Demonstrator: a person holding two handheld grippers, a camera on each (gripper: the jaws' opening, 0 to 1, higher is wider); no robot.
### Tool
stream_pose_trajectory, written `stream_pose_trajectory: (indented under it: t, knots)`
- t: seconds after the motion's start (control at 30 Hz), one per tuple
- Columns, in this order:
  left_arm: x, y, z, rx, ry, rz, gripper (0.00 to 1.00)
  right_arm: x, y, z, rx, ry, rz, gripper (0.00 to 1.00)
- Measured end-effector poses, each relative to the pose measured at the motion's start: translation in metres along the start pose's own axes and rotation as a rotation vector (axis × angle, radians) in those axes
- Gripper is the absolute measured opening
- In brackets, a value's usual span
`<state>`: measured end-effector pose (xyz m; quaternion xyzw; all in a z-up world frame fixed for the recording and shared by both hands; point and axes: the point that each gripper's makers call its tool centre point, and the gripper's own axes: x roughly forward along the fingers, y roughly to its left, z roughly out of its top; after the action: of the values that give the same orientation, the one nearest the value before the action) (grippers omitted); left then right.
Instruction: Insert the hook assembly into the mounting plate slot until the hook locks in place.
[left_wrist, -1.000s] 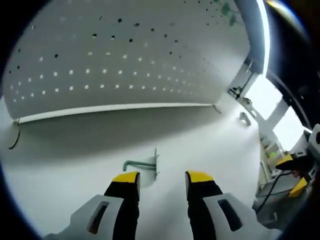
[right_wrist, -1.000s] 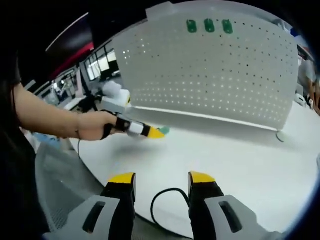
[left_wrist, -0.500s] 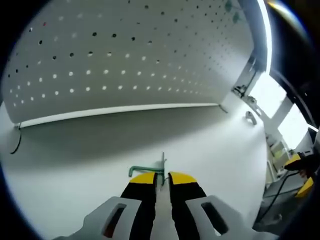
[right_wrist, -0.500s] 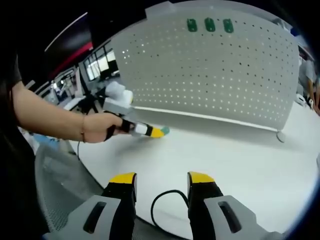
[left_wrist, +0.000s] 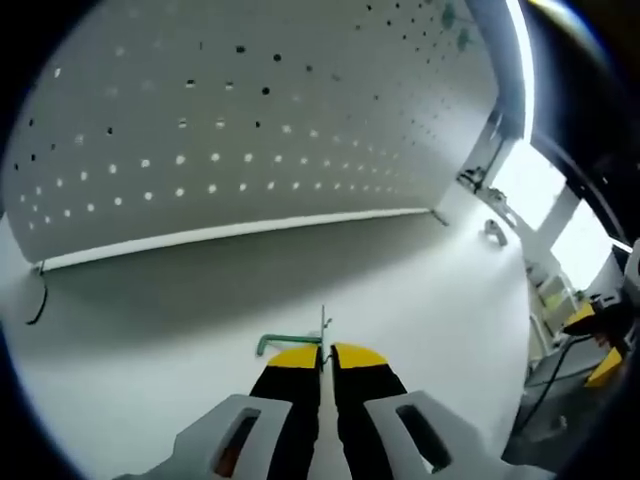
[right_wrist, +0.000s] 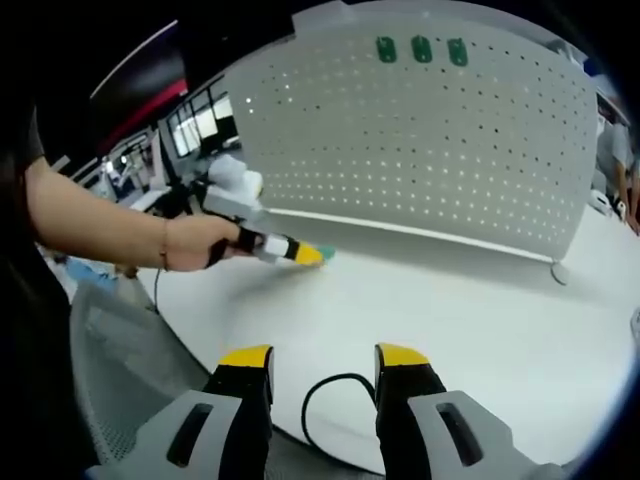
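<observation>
**Left gripper pinches the hook's plate on the worktop; right gripper waits wide**

Left gripper view: the left gripper (left_wrist: 322, 356) has its yellow-tipped fingers (left_wrist: 292, 358) drawn together on the thin upright back plate of the hook assembly (left_wrist: 297, 343), at about 6 o'clock in the view. The green hook arm juts out toward 9 o'clock from between the tips, low over the white worktop (left_wrist: 180, 330). Gripping the flat plate rather than the rod probably leaves the hook end free and gives a firm, square hold for pushing it into a slot. The perforated mounting plate (left_wrist: 250, 130) stands upright across the top of the view, from 10 to 1 o'clock, well apart from the hook, its foot rail running along the worktop. A dark cable end lies at 9 o'clock. The insertion is judged not yet begun: the hook has to be lifted and carried to the holes.

Right gripper view: the right gripper (right_wrist: 323, 358) sits at 6 o'clock with fingers wide apart and nothing between them, a black cable (right_wrist: 325, 400) looping below. It appears held back at the worktop's near edge, likely to keep the board and hook in sight. At 9 o'clock a person's hand (right_wrist: 195, 243) holds the left gripper down near the worktop, a speck of green at its tip. Three green pieces (right_wrist: 421, 49) sit on the board at 12 o'clock.
</observation>
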<state>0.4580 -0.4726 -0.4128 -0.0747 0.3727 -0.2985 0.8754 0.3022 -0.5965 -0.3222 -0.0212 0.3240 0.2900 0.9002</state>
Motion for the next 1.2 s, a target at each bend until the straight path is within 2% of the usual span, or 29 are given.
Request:
stream_pose_trajectory:
  t: [0.13, 0.33, 0.53, 0.73, 0.87, 1.03, 1.2]
  knots:
    - [-0.007, -0.003, 0.004, 0.011, -0.004, -0.016, 0.03, 0.001, 0.002, 0.002, -0.004, 0.0, 0.011, 0.39]
    - [-0.026, -0.009, 0.007, 0.076, -0.002, -0.037, 0.02, 0.0, 0.003, 0.007, -0.012, -0.007, 0.017, 0.39]
    - [-0.048, -0.022, 0.005, 0.164, 0.021, -0.078, 0.02, -0.004, -0.001, 0.016, -0.011, -0.017, 0.018, 0.39]
    - [-0.068, -0.039, 0.002, 0.211, 0.034, -0.124, 0.02, -0.008, 0.001, 0.023, -0.006, -0.026, 0.036, 0.39]
    - [-0.083, -0.048, 0.0, 0.19, 0.03, -0.154, 0.02, -0.007, 0.007, 0.028, 0.093, -0.037, 0.083, 0.39]
    - [-0.101, -0.063, -0.001, 0.247, 0.028, -0.185, 0.02, -0.007, 0.01, 0.039, 0.089, -0.047, 0.107, 0.39]
    - [-0.116, -0.079, -0.003, 0.308, 0.037, -0.23, 0.02, -0.004, 0.019, 0.052, 0.131, -0.057, 0.166, 0.39]
